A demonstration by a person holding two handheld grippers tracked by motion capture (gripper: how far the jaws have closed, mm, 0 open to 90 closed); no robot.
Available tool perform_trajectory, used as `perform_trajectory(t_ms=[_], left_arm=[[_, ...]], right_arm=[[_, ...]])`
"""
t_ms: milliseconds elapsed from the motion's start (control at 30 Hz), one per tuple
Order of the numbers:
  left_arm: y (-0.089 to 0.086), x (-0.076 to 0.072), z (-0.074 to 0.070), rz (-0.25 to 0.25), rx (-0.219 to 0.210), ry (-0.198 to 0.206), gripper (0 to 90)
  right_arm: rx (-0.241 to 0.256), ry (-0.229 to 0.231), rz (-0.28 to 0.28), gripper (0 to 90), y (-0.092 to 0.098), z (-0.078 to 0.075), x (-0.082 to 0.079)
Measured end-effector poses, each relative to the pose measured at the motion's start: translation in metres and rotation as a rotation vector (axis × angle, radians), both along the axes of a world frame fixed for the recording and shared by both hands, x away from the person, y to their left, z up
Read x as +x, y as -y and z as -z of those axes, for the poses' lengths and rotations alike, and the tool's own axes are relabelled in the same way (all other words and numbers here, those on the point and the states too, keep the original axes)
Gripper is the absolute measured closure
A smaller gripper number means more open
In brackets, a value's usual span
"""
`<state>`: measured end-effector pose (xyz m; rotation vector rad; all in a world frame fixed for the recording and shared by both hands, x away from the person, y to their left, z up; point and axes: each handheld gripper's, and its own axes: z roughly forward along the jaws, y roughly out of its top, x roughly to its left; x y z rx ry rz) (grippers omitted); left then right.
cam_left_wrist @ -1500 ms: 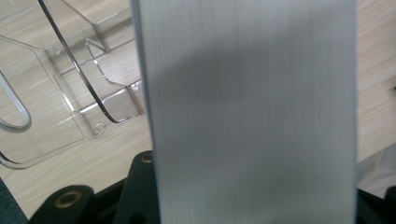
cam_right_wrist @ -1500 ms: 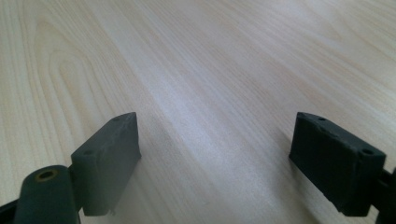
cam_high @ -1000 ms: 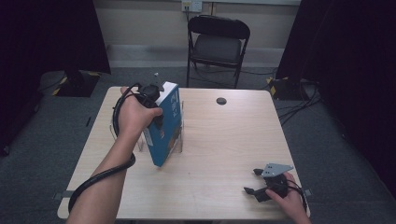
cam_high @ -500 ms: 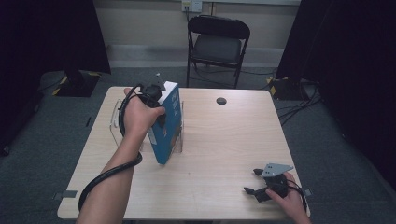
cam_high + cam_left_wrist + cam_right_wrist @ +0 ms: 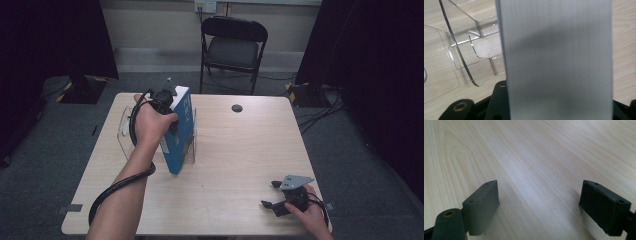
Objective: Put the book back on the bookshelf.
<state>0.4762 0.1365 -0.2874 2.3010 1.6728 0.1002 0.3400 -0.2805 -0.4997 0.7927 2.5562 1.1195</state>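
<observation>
Left gripper [image 5: 167, 102]: closed on the top edge of the book [image 5: 180, 132], which is carried upright; in the left gripper view the page edges [image 5: 559, 60] are seen running up between the jaws.
Book: blue cover, held on end over the clear stand [image 5: 127, 132], its lower corner near the table [image 5: 240, 165]; an upright hold is judged suited to slotting it into the stand.
Stand: clear acrylic dividers [image 5: 471, 50] beside the book, apparently unfilled.
Right gripper [image 5: 282, 197]: jaws spread wide, nothing held, rested at the table's near right corner; it is judged to be parked out of the way.
Chair [image 5: 232, 42]: behind the table.
</observation>
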Motion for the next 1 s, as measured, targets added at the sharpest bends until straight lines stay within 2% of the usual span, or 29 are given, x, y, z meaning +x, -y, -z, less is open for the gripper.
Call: perform_trajectory(t_ms=[133,233,433,700,933,1000], left_arm=[[0.0014,0.0009,-0.0001,0.0,0.013,0.01,62.0],[0.0,0.0017,0.0005,-0.015,-0.001,0.009,62.1],[0.0018,0.0016,0.0013,-0.012,0.017,0.024,62.0],[0.0014,0.0015,0.0025,-0.03,0.012,0.033,62.0],[0.0054,-0.0005,0.004,-0.02,0.036,0.049,61.8],[0.0053,-0.001,0.0043,0.0,0.048,0.05,61.6]], right_arm=[[0.001,0.0,-0.001,14.7,0.0,0.0,0.0001],[0.0,0.0,-0.001,14.6,0.0,0.0001,0.0001],[0.001,0.0,-0.002,14.6,0.0,0.0001,0.0002],[0.002,-0.001,-0.002,14.6,-0.0001,0.0001,0.0003],[0.002,-0.001,-0.003,14.5,0.0,0.0002,0.0004],[0.002,-0.001,-0.003,14.5,-0.0001,0.0002,0.0004]])
